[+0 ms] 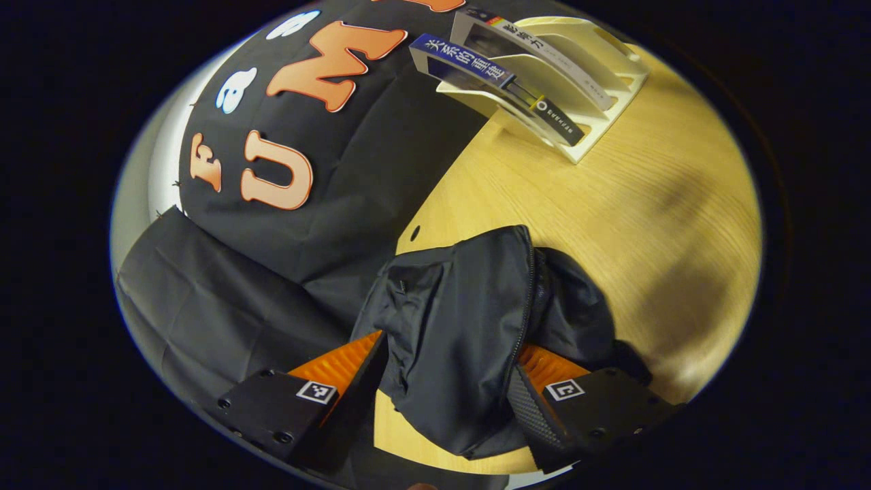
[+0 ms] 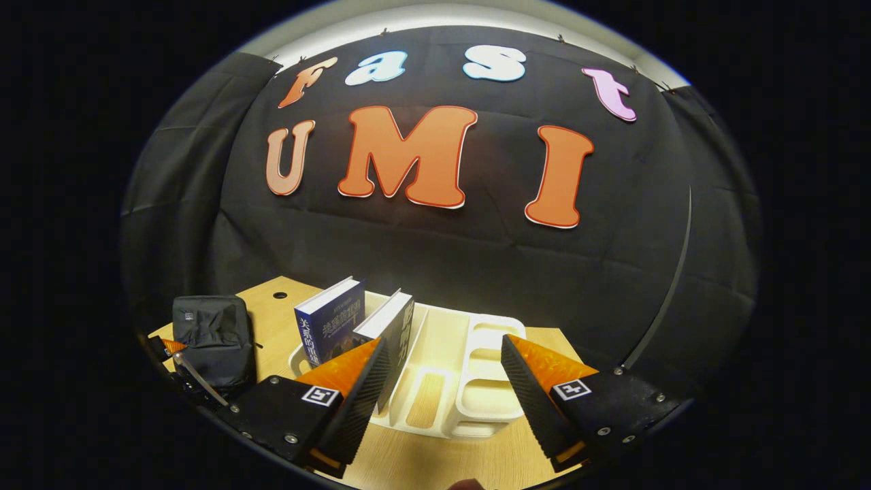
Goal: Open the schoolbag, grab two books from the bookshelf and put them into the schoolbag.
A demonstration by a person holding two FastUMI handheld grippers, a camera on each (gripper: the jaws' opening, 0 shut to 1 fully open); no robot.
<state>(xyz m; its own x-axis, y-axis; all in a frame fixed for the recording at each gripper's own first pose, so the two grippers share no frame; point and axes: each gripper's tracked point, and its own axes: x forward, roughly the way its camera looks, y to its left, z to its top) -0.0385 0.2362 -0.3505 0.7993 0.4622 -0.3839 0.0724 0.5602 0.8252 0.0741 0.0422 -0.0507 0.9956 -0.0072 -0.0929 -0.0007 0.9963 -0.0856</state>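
The black fabric schoolbag [image 1: 463, 327] slumps crumpled on the pale wooden table [image 1: 612, 224], its zipper edge showing, clenched between the left gripper [image 1: 449, 381] fingers. Two dark-covered books [image 2: 354, 327] lean in the white plastic bookshelf [image 2: 469, 381]. The right gripper [image 2: 442, 381] hangs unclenched near the shelf.

I'm working in a staged recording booth, not a lived-in room: black cloth [image 2: 435, 252] hangs as the back wall and wraps round both sides, with a strip of pale wall [image 2: 435, 15] showing above its top edge. The only furniture I see is a light wood-grain bench [image 1: 612, 224] pushed against the cloth, carrying a white bookshelf [image 2: 469, 381] with two books [image 2: 330, 327] and a dark schoolbag [image 1: 463, 327], laid out like props under bright overhead light
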